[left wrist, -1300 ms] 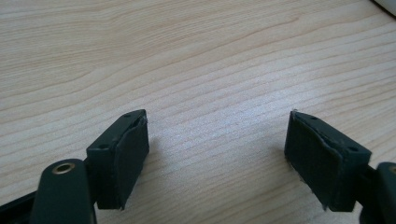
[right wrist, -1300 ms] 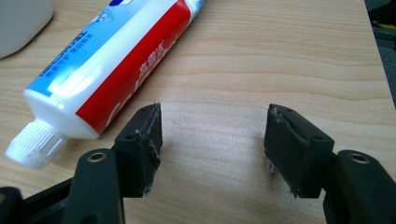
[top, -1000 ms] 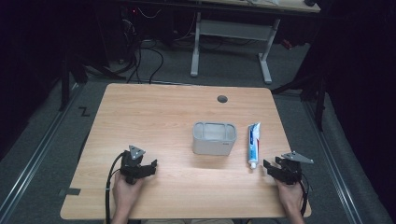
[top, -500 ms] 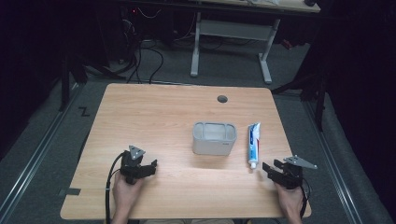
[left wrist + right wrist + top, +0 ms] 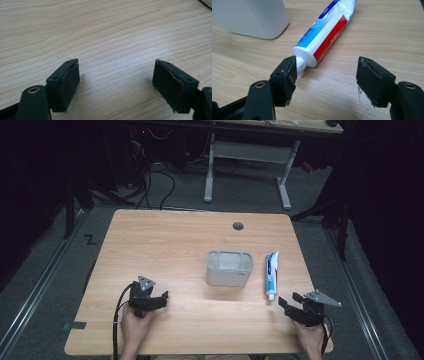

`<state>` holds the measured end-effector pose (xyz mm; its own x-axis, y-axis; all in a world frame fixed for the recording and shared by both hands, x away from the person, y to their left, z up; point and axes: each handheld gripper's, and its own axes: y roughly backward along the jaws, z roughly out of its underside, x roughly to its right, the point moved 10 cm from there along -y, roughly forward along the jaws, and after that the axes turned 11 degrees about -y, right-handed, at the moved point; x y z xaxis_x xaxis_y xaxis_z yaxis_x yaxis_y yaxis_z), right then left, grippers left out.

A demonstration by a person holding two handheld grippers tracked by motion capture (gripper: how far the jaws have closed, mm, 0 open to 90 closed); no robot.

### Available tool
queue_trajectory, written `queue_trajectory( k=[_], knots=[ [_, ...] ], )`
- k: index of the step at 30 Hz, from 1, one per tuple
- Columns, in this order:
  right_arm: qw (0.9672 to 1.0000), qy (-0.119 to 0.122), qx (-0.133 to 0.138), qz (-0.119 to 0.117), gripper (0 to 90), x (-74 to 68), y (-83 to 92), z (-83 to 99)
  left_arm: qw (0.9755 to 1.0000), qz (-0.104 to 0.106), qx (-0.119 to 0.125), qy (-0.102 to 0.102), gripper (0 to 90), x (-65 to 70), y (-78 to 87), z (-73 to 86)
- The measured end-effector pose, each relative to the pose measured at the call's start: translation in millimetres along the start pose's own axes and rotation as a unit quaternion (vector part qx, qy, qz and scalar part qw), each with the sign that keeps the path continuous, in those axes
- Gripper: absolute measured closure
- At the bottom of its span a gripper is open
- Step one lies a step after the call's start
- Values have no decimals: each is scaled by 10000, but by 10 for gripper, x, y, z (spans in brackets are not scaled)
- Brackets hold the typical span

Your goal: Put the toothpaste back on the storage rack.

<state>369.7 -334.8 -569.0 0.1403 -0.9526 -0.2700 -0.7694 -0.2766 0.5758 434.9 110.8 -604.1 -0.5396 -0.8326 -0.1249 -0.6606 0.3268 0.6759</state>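
In the high view a wooden table (image 5: 165, 240) carries a grey open-topped container (image 5: 228, 268) near its middle, and a toothpaste tube (image 5: 271, 274) lies flat just beside the container, toward the right edge, its cap end pointing at the near edge. The right gripper (image 5: 292, 302) sits low by the near right corner, just short of the cap, while the left gripper (image 5: 156, 300) rests toward the near left corner, well apart from both things. In the left gripper view the two black pads (image 5: 65, 82) stand wide over bare wood, nothing between them. In the right gripper view the right gripper (image 5: 325, 80) has its jaws spread wide, having just been opening, and they are empty; the toothpaste tube (image 5: 324, 35) lies ahead and slightly off to the left pad's side, its white cap (image 5: 300, 65) almost at that pad's tip, with the container (image 5: 252, 17) behind and beside it. The step in hand looks like the approach for picking up the tube. The next move likely calls for sliding forward and a little sideways, so the tube's body sits between both pads before closing, since the cap end is narrow and could slip.
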Motion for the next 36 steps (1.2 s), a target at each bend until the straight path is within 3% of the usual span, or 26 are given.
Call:
queue_trajectory(
  k=[15, 21, 36],
  knots=[
    [9992, 379, -121, -103, 305, -243, -85, -113, 10000, 0, -1, -4, 220, -1, 0, 0],
    [9994, 256, -248, -7, 330, -258, -161, -185, 10000, 1, -2, -1, 220, 0, 0, 0],
    [9985, 341, -393, 187, 345, -266, -314, -406, 10000, 1, -2, -3, 220, 0, 0, 0]
  ],
)
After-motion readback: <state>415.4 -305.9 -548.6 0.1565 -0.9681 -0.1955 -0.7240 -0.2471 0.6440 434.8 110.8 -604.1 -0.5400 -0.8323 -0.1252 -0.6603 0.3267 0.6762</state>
